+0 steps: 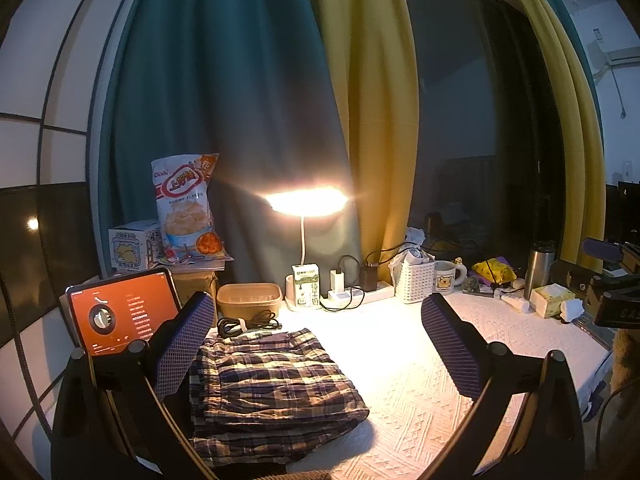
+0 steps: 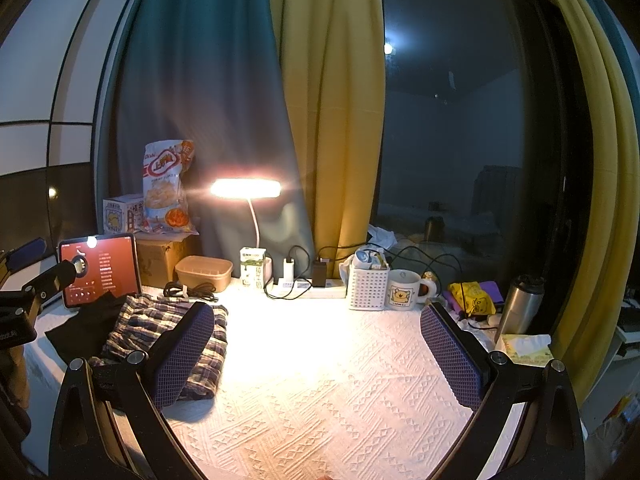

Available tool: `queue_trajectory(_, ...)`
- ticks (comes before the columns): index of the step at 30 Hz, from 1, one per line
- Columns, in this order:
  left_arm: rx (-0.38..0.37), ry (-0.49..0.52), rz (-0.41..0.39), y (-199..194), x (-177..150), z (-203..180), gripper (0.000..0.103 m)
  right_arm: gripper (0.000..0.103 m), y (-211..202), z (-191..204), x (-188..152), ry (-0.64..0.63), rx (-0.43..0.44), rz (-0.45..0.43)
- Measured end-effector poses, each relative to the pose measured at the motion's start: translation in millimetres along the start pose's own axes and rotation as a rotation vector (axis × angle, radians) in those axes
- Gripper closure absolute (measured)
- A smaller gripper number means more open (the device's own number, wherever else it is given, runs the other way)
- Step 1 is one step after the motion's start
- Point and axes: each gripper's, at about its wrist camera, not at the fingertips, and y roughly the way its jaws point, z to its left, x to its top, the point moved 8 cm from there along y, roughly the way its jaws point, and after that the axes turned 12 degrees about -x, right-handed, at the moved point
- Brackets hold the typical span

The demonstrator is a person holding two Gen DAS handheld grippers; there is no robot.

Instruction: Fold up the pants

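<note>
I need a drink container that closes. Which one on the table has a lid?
The tall stainless steel tumbler at the table's right end has a dark lid; the white cartoon-bear mug beside the white basket is open-topped.

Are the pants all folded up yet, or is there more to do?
It looks nearly finished. The plaid pants lie in a neat folded stack on the white tablecloth, beside the tablet. Nothing is in hand: the left hand-held gripper and right hand-held gripper are both open and empty. At most a little tidying of the edges seems left.
</note>
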Motion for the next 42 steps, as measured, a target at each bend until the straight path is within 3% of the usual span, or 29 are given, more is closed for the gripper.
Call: queue_trajectory(42,-0.019,0.023,-0.013,-1.1,0.3,-5.5,0.001,0.000,0.9,-0.4,-3.9,0.000,-0.004,0.009)
